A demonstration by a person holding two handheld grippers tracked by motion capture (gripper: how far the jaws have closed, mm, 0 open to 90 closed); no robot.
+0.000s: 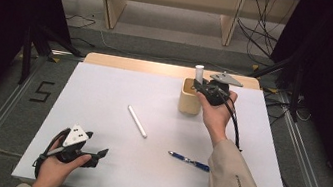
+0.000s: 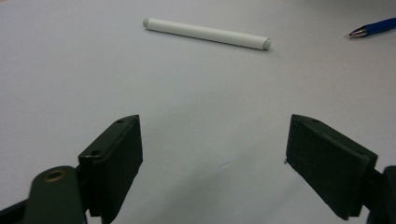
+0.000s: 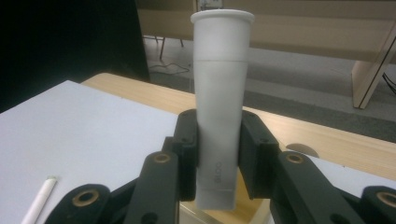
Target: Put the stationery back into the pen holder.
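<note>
A wooden table [image 1: 158, 68] carries a white sheet [image 1: 107, 165]. On the sheet, a white stick [image 1: 137, 121] lies at centre, a blue pen [image 1: 189, 161] at five o'clock, a beige holder [image 1: 188, 101] at one o'clock.

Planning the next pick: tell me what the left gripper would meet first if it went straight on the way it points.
Probably the white stick: the left gripper, jaws open, faces it across bare white table. The blue pen lies off to the side.
</note>
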